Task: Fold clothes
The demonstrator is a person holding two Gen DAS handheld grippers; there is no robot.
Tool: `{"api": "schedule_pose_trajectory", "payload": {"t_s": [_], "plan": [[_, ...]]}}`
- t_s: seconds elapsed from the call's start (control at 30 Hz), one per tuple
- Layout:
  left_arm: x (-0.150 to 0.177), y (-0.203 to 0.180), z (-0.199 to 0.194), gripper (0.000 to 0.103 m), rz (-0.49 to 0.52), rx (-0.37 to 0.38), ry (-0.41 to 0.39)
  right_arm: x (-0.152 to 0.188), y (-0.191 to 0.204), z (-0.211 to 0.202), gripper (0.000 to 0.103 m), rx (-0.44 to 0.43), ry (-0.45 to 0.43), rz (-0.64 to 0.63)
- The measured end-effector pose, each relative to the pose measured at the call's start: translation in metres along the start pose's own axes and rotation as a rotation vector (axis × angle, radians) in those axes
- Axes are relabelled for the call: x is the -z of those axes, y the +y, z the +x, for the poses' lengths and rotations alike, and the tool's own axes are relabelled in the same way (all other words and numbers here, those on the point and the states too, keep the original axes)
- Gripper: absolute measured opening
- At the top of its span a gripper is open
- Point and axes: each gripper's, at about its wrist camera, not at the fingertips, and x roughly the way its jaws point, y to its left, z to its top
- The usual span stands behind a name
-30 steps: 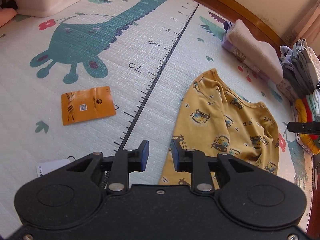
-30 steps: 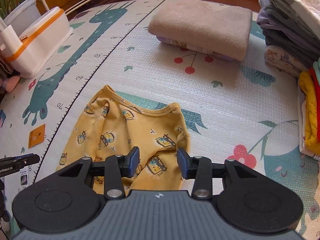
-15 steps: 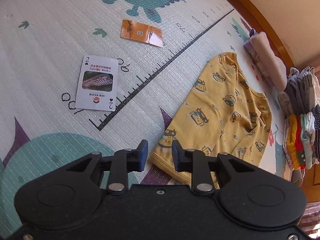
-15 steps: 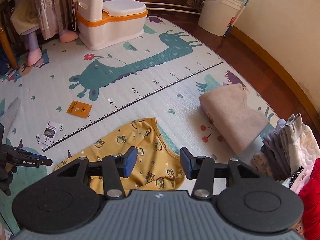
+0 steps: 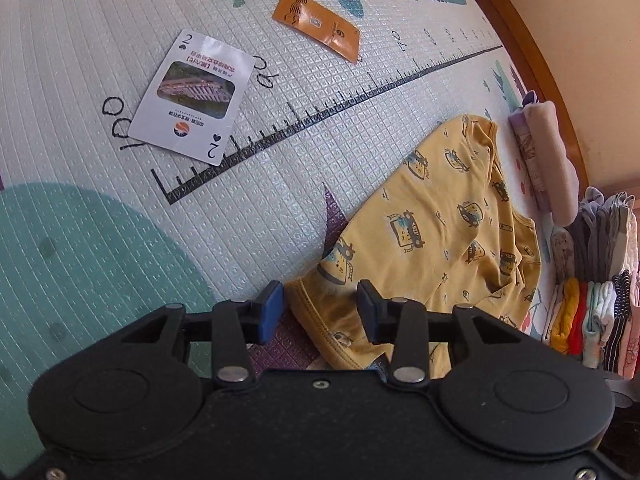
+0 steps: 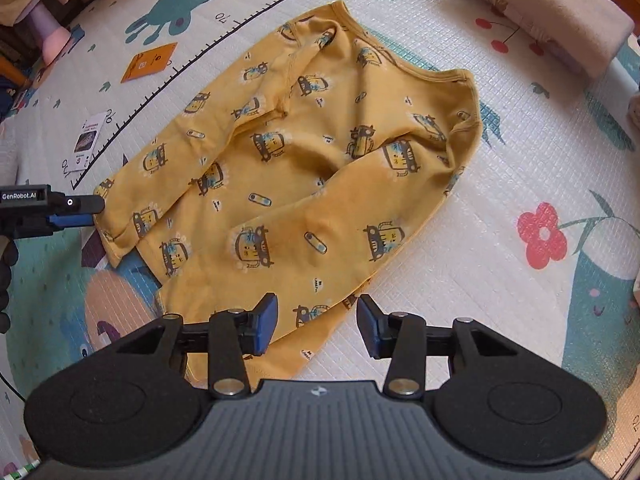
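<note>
Claws [image 5: 320, 312] agape over yellow shirt [image 6: 304, 152]

Two hand-held grippers, black plastic. Left gripper [image 5: 319, 310]: smooth matte body, two round raised discs either side, small screws [image 5: 320, 384] along the top plate and at the lower corners. Silver rivets [image 5: 409, 375] at the pivots of two black link arms. Fingers [image 5: 270, 311] tipped with blue pads. Right gripper [image 6: 316, 326]: same build, but centre plate [image 6: 316, 432] grey and ribbed, small white logo near its front edge. Seen from the right wrist, left gripper side-on: white lettering "GenRobot.AI" [image 6: 19, 196] on black housing, blue pad edge below. Black glove [image 6: 6, 264] on the hand behind it.
</note>
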Motion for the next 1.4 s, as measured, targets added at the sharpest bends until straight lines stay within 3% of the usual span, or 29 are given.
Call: {"api": "schedule_pose_trajectory", "payload": {"t_s": [0.17,0.23,0.5,0.7,0.93,1.3,1.4], "plan": [[0.006,-0.013,0.003,0.035,0.060,-0.058,-0.047,0.007,0.040,0.019,0.029,-0.036,-0.034,-0.152],[0.006,-0.016,0.004,0.005,0.090,-0.078,-0.047,0.004,0.054,0.022,0.029,-0.047,-0.056,-0.219],[-0.009,-0.034,-0.009,0.005,0.196,-0.050,-0.104,-0.002,0.066,0.042,0.029,-0.045,-0.031,-0.312],[-0.049,-0.060,-0.030,0.005,0.299,-0.053,-0.210,0.003,0.066,0.046,0.029,-0.046,-0.017,-0.319],[-0.106,-0.071,-0.055,0.005,0.320,-0.042,-0.302,0.004,0.069,0.049,0.030,-0.043,-0.020,-0.348],[-0.176,-0.085,-0.032,0.005,0.497,-0.127,-0.268,0.003,0.065,0.048,0.031,-0.062,-0.021,-0.328],[-0.190,-0.077,-0.032,0.005,0.455,-0.132,-0.274,0.002,0.064,0.049,0.031,-0.069,-0.019,-0.321]]}}
